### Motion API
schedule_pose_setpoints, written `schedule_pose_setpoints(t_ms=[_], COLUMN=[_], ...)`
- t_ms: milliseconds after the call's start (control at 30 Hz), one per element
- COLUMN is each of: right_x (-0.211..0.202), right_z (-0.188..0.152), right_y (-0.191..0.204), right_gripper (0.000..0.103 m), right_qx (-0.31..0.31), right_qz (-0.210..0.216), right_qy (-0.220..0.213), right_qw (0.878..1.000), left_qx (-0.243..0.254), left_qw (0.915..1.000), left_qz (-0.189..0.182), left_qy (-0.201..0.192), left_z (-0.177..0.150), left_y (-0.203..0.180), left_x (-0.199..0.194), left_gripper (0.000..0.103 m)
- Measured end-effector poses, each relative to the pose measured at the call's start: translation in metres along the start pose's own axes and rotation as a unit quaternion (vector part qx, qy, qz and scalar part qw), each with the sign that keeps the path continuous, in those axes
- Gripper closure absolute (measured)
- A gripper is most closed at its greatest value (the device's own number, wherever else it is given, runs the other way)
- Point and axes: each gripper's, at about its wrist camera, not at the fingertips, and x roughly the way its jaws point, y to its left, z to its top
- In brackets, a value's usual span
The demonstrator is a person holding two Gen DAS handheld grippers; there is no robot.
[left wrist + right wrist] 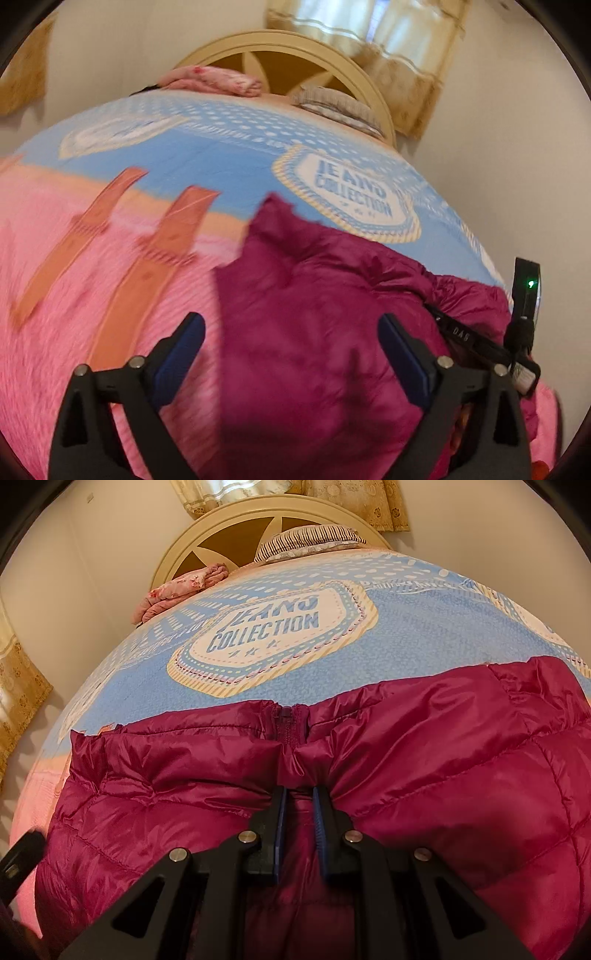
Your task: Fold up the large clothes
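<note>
A magenta quilted puffer jacket [424, 760] lies on the bed, its zipper [286, 725] running toward the far hem. My right gripper [299, 794] is shut on a pinch of the jacket's fabric beside the zipper line. In the left wrist view the same jacket [314, 314] fills the lower middle, blurred by motion. My left gripper [291, 325] hangs over it with its jaws wide apart and nothing pressed between the blue pads [192, 332]. The other gripper's black body [526, 295], with a green light, shows at the right edge.
The bedspread [351, 664] is blue with a "JEANS COLLECTION" badge and turns pink [74, 295] toward the near side. A folded pink cloth [177, 590] and a striped pillow [310, 539] lie by the cream headboard [192, 535]. Curtains [406, 55] hang behind.
</note>
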Motion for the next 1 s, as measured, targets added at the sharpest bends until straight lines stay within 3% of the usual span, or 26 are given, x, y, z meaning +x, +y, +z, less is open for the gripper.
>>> schedule_pose_setpoints(t_ms=[133,300,400,500,633,700,800,867,1000], right_x=[0.0,-0.007,-0.038,-0.059,-0.047,-0.043,-0.039,-0.039,-0.039], right_z=[0.0,0.005,-0.002,-0.021,-0.042,-0.042,-0.042,-0.043,-0.043], right_y=[0.0,0.009,0.01,0.012,0.006,-0.002,0.004,0.007,0.001], right_gripper=[0.089,0.089,0.089,0.089,0.089,0.089,0.089,0.089,0.089], right_qx=[-0.001,-0.021,-0.005,0.004,0.009,0.025,0.0,-0.01,0.004], right_qz=[-0.001,-0.029,-0.007,0.003,0.013,0.03,0.017,0.009,0.026], right_qy=[0.0,0.02,-0.003,-0.011,-0.009,-0.011,-0.01,-0.009,-0.008], right_qw=[1.0,0.999,1.0,1.0,1.0,0.999,1.0,1.0,1.0], left_qx=[-0.081,-0.048,-0.039,-0.04,-0.073,-0.086,-0.086,-0.093,-0.078], left_qw=[0.9933,0.9939,0.9934,0.9938,0.9887,0.9862,0.9859,0.984,0.9823], left_qz=[-0.041,-0.043,-0.054,-0.059,-0.099,-0.112,-0.117,-0.128,-0.158], left_qy=[0.072,0.089,0.093,0.086,0.086,0.086,0.083,0.082,0.064], left_z=[-0.013,-0.002,-0.002,-0.003,-0.006,-0.01,-0.013,-0.012,0.003], left_y=[0.027,0.006,-0.002,-0.002,0.008,0.009,0.002,-0.002,-0.019], left_x=[0.03,0.048,0.053,0.055,0.054,0.052,0.048,0.044,0.022], left_gripper=[0.006,0.006,0.013,0.021,0.043,0.049,0.061,0.074,0.081])
